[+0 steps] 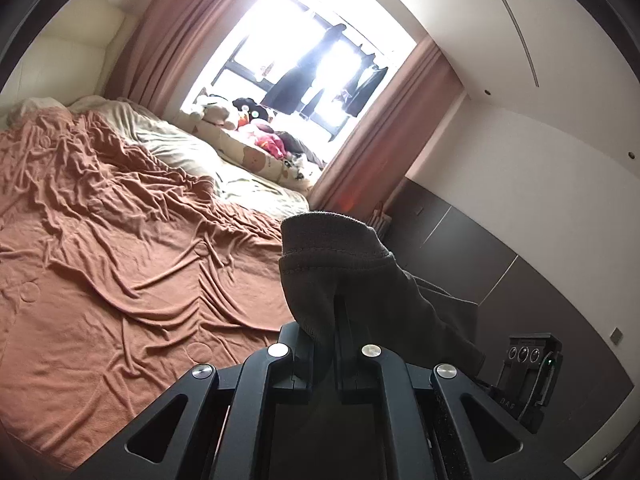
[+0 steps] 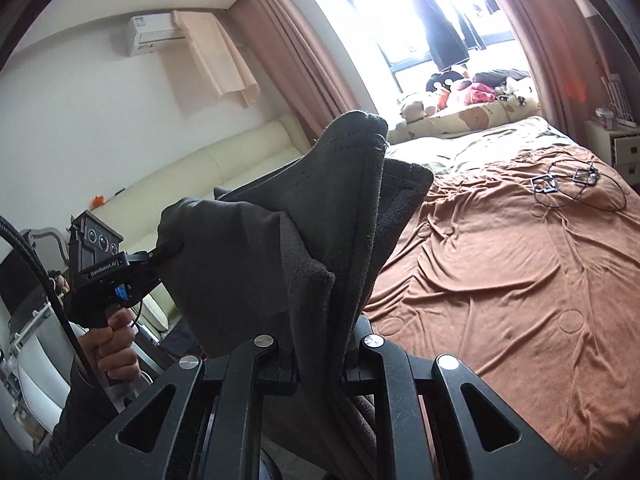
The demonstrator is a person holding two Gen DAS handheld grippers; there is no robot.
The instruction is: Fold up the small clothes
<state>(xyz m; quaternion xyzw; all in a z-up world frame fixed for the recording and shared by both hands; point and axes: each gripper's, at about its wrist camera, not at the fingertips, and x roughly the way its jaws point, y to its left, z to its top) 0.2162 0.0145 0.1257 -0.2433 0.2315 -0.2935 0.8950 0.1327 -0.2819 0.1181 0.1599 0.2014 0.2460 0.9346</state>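
The bed (image 1: 120, 248) fills the left half of my left wrist view and the right half of my right wrist view, covered by a wrinkled rust-brown blanket (image 2: 520, 264) with a pale sheet (image 1: 188, 148) beyond it. At the top of both views a bright window (image 1: 304, 56) stands between pink curtains (image 1: 188, 28), with dark clothes hanging in front of the glass and a heap of plush toys (image 1: 256, 124) on the sill at the bed's far end. In the right wrist view a cream sofa (image 2: 208, 176) runs along the wall at centre left, and an air conditioner (image 2: 154, 34) sits at upper left.

The garment (image 2: 260, 248), dark grey and soft, hangs in the air between my two grippers, off the bed. In the right wrist view it rises from the lower centre to a hemmed corner near the frame's middle top and spreads left. In the left wrist view a hemmed edge of it stands up at centre right, with the rest trailing down to the right.

My right gripper (image 2: 320, 364) is clenched on the garment at lower centre; the cloth drapes over its fingers. My left gripper (image 1: 336, 344) is likewise clamped on the cloth, which covers its fingertips. In the right wrist view that left gripper appears at the left edge, pinching the garment's left corner, with my left hand (image 2: 116, 348) around its handle.

Two small dark frames with cables (image 2: 568, 188) lie on the blanket at upper right of the right wrist view.
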